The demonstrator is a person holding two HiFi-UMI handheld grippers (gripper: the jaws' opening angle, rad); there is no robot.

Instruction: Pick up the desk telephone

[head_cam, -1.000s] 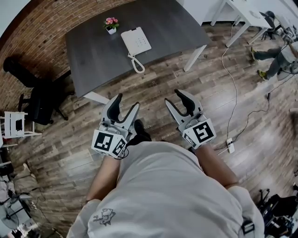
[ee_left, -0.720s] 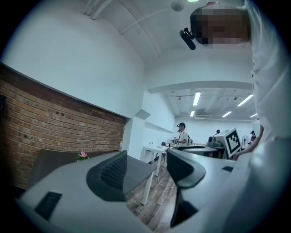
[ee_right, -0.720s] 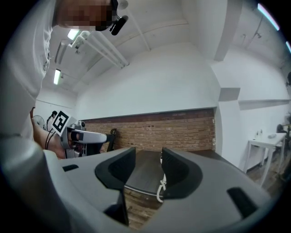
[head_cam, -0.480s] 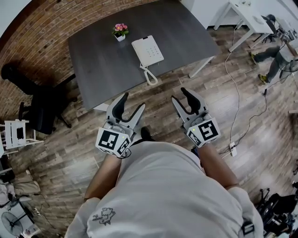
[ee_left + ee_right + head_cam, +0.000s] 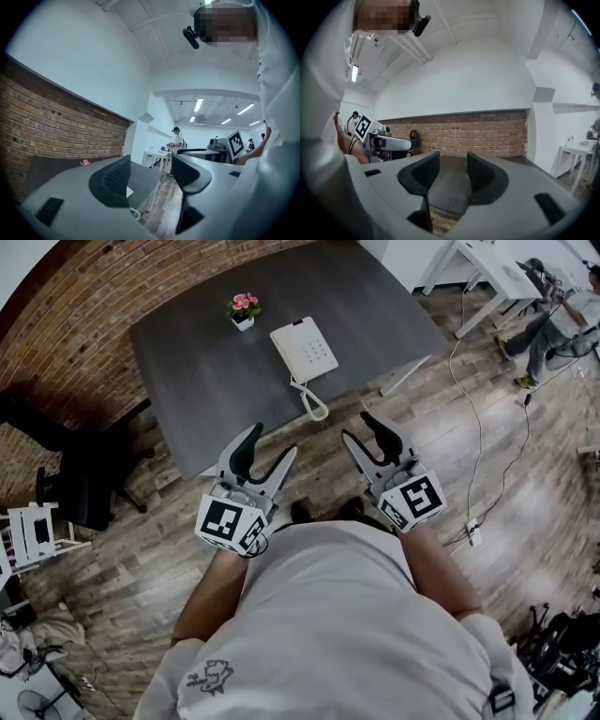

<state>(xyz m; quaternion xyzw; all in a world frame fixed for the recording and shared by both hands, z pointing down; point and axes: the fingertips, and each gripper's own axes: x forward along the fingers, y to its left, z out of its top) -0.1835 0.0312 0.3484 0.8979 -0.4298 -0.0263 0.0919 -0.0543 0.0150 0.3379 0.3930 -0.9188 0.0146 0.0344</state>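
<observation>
The white desk telephone (image 5: 305, 350) lies flat on the dark grey table (image 5: 206, 381), and its coiled cord (image 5: 312, 405) hangs over the near edge. My left gripper (image 5: 272, 448) is held level in front of that edge, short of the table, open and empty. Beside it, the right gripper (image 5: 360, 428) is also open and holds nothing. In the left gripper view a white corner of the telephone (image 5: 129, 191) shows between the fingers (image 5: 116, 180). The right gripper view looks along its open jaws at the table top (image 5: 451, 185).
A small pot of pink flowers (image 5: 244, 308) stands behind the phone. A black office chair (image 5: 89, 465) is left of the table, below a brick wall (image 5: 66, 315). A cable (image 5: 469, 418) with a power strip (image 5: 472, 535) lies on the wood floor. White desks (image 5: 492, 268) and a person (image 5: 558, 324) are at far right.
Both grippers have moved forward together toward the table's near edge. The telephone now lies closer ahead of them. Their jaws have stayed open.
</observation>
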